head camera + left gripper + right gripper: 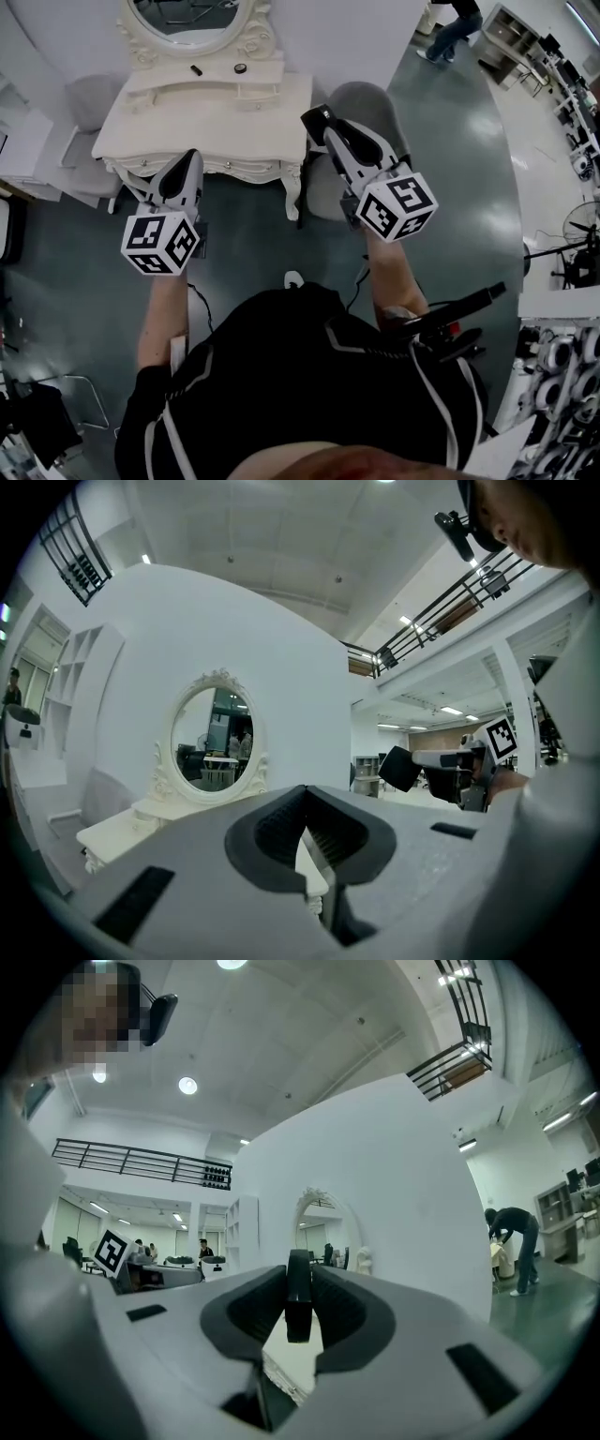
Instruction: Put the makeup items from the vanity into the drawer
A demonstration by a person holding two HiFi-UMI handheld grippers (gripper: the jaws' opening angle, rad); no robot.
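Right gripper (298,1277) is clamped on a thin black makeup item (298,1309), standing on edge between the pads. It's out in front of the white vanity (272,108), over the grey chair (380,98) beside it. Left gripper (304,794) has its jaws together with nothing in them, pointing at the vanity's front edge. 2 more small makeup items, a dark stick (196,69) and a round pot (240,67), sit on the shelf under the oval mirror (187,14).

Cream vanity (187,122), seemingly black makeup item (298,1302), grey-green floor (450,187), white-striped black top (300,375)
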